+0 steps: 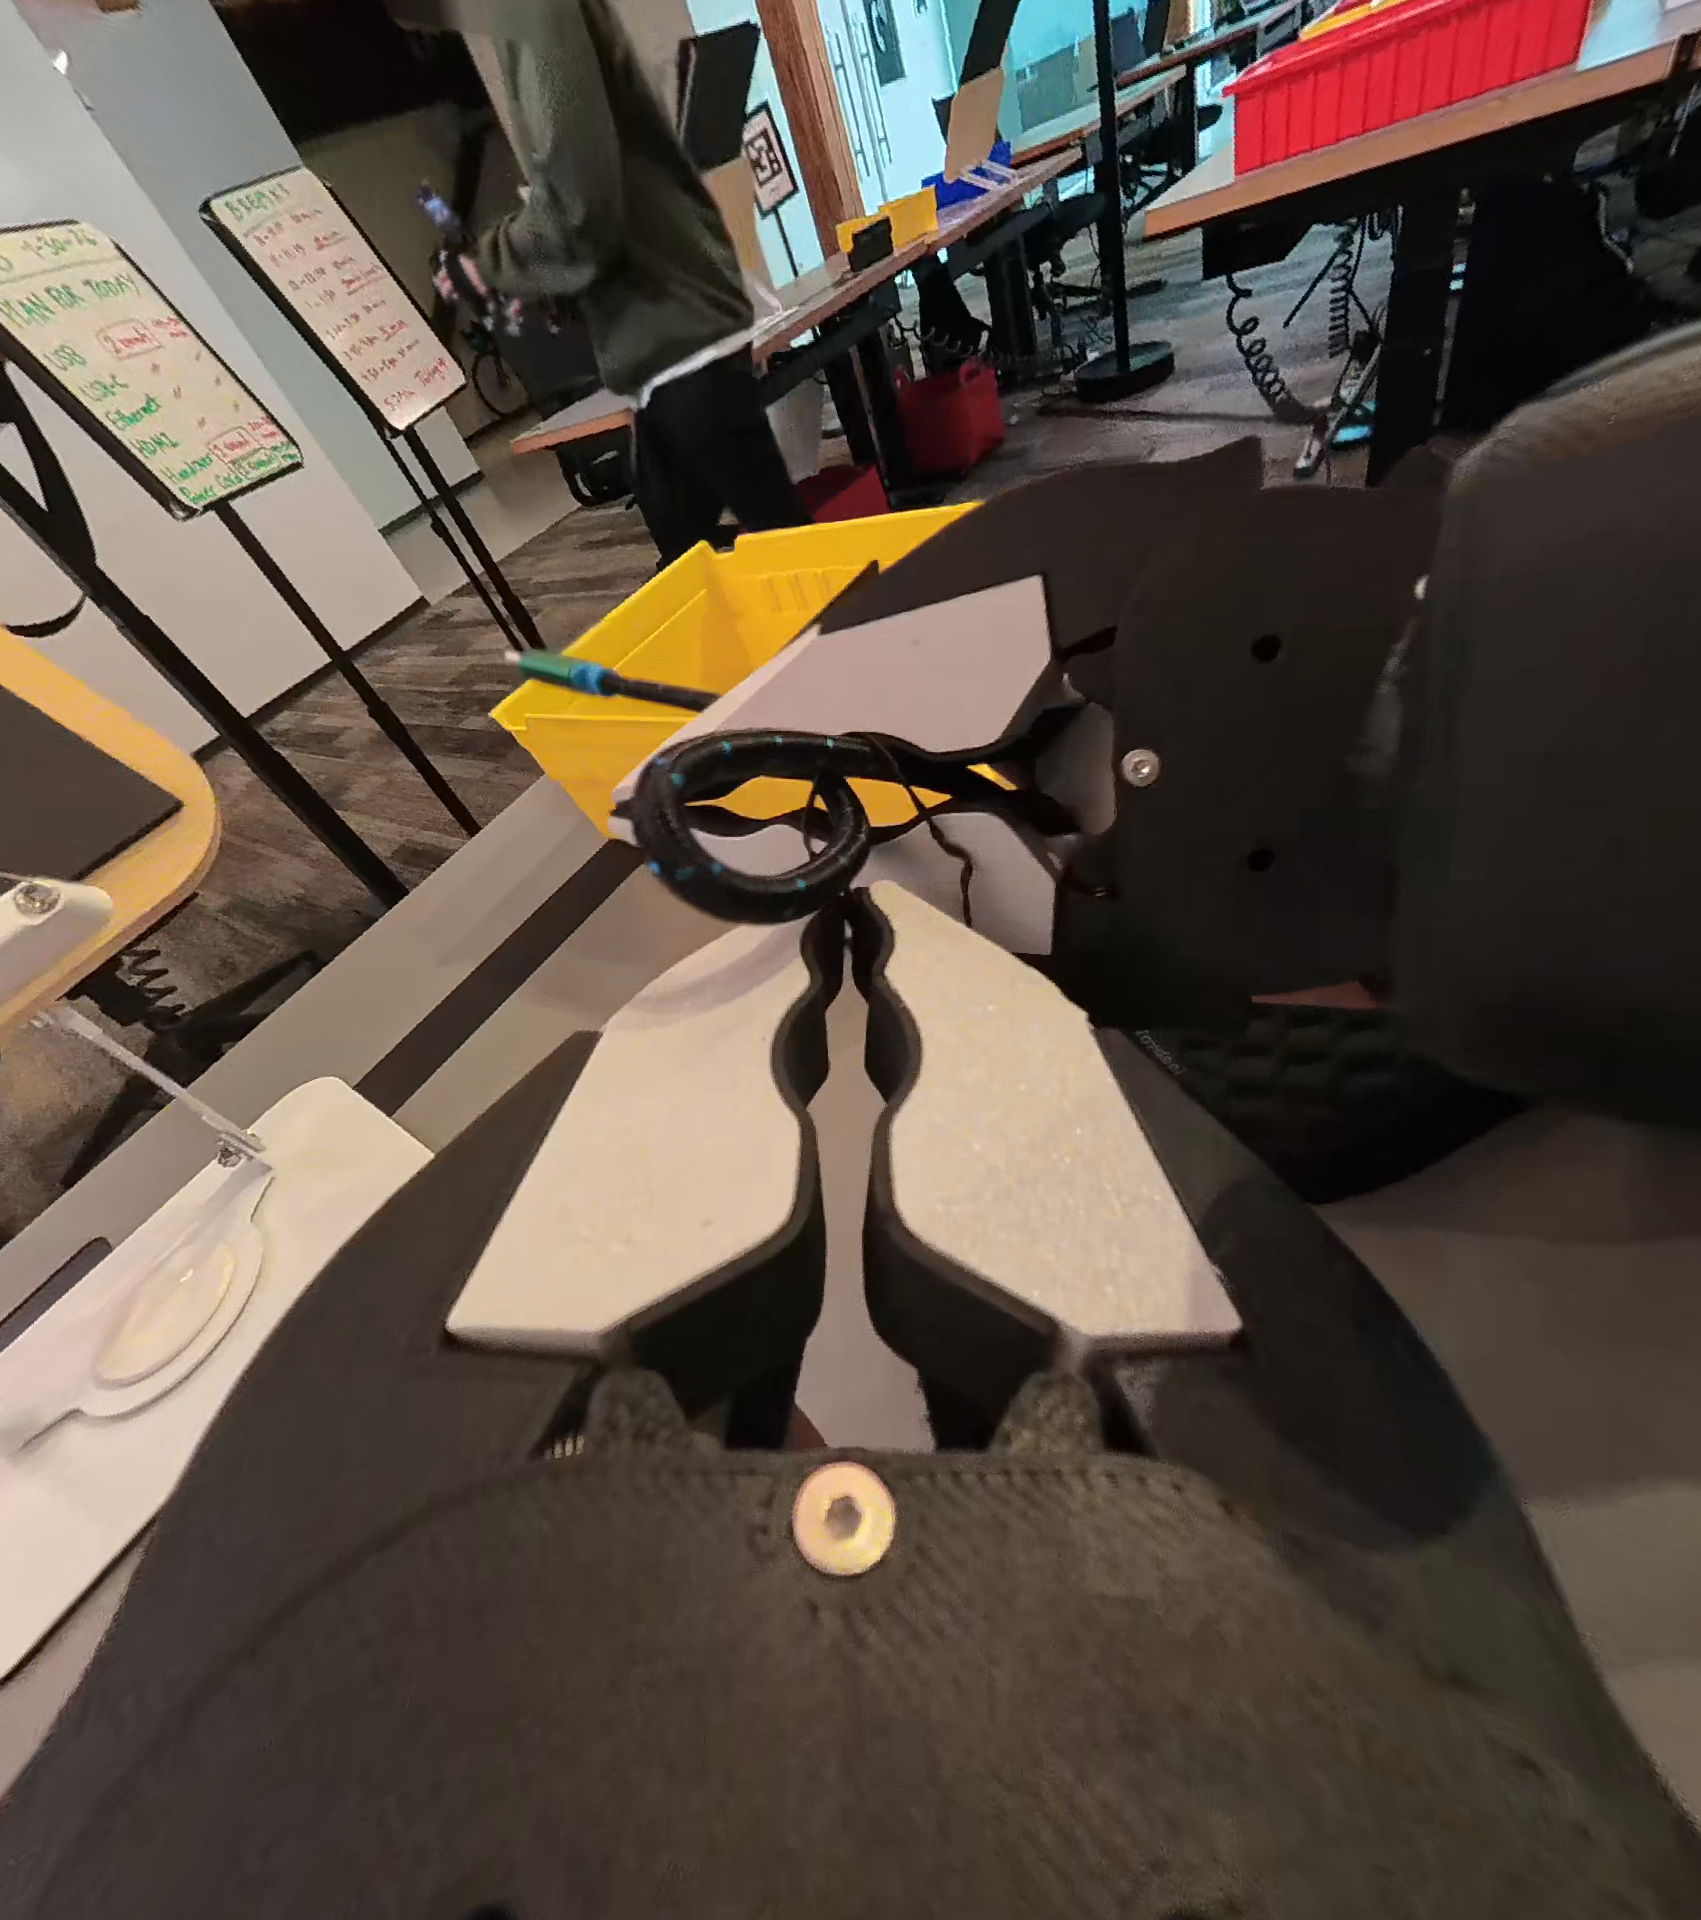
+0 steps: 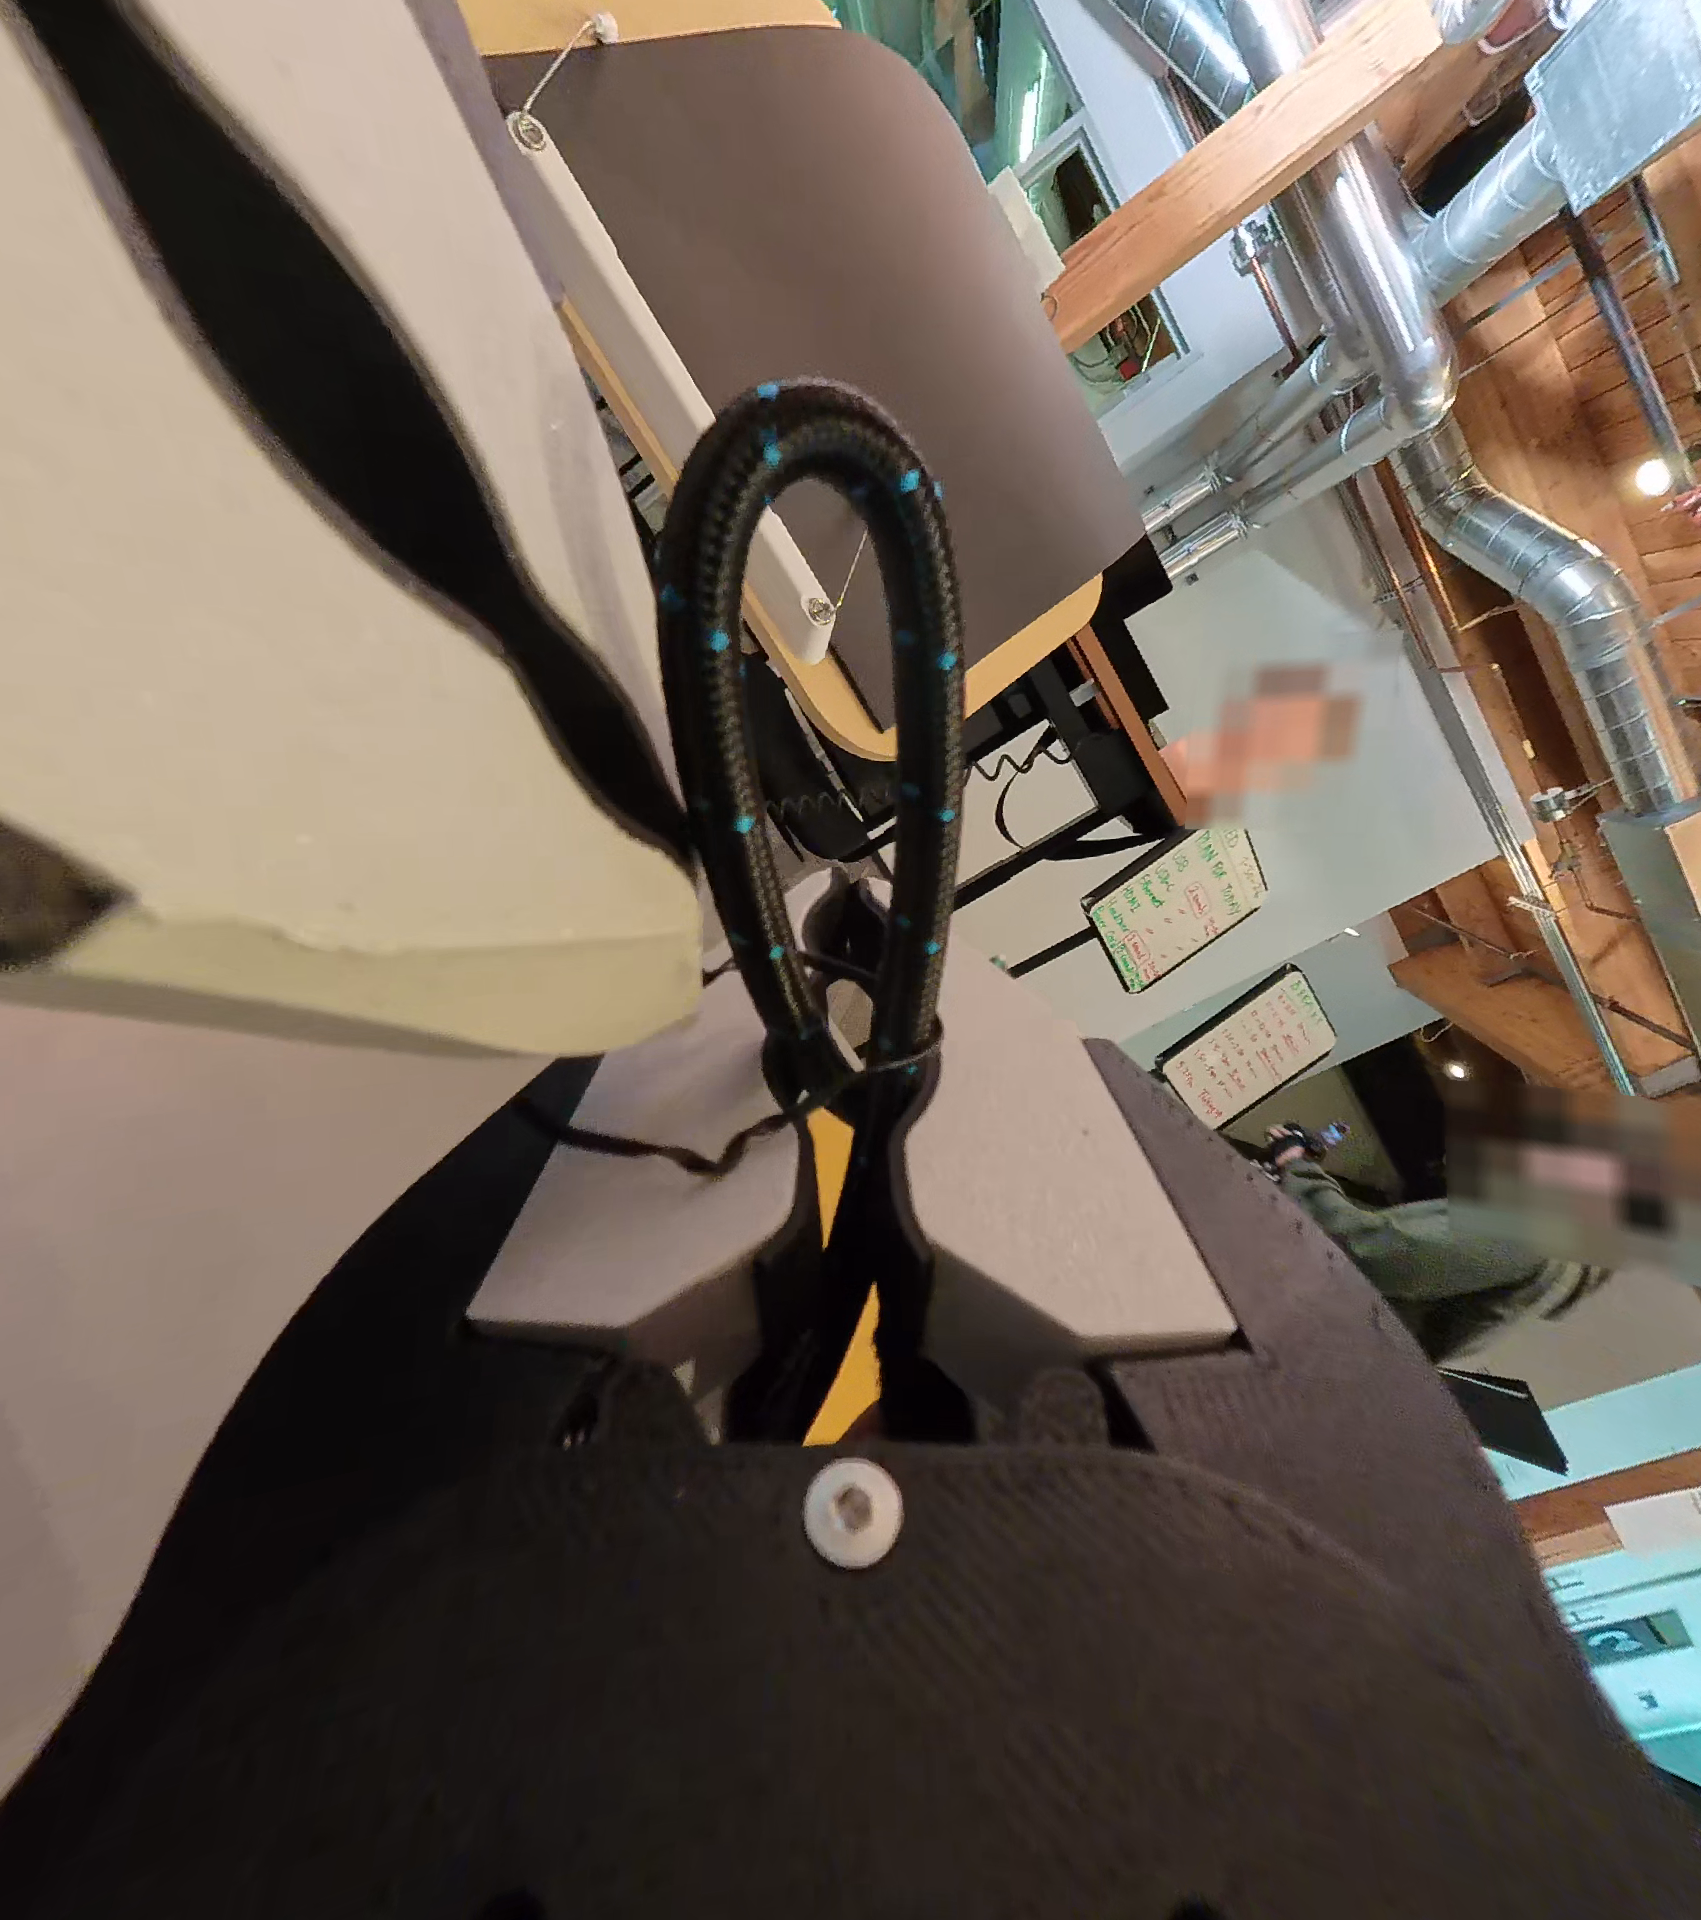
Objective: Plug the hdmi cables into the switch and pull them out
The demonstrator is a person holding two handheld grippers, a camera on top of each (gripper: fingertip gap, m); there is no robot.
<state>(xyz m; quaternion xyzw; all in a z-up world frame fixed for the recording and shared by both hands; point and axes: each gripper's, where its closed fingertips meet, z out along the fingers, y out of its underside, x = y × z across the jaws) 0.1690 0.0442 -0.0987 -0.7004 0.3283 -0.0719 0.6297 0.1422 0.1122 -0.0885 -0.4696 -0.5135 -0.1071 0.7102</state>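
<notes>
In the left wrist view I am looking along my left gripper (image 1: pixel 844 920), whose tongs are pressed nearly together with only a thin wavy gap between them; the tips are sitting right against the coiled braided hdmi cable (image 1: pixel 758 831), and I cannot tell whether they are actually nipping its sheath or just touching it. Past it, the right gripper (image 1: pixel 711 805) is reaching in from the right, and the black loop with blue flecks is wrapping around its tips. A green-tipped connector (image 1: pixel 565 673) is sticking out beyond that over the yellow bin (image 1: pixel 617 727) at the edge of the grey table (image 1: pixel 513 935). In the right wrist view I am seeing the right gripper (image 2: pixel 851 1049) pinching the folded cable (image 2: pixel 810 675) at its base, where a thin black tie (image 2: pixel 856 1065) is cinching the two strands; the loop is standing up past the tips and the left gripper's pale finger (image 2: pixel 306 675) is crowding in from the left, touching or nearly touching the loop. The switch is not showing in either view, so I am judging that plugging has not begun. The risk I am weighing: pulling the two grippers apart while the tie is holding could yank the bundle out of the right grip, or kink the cable at the fold.
</notes>
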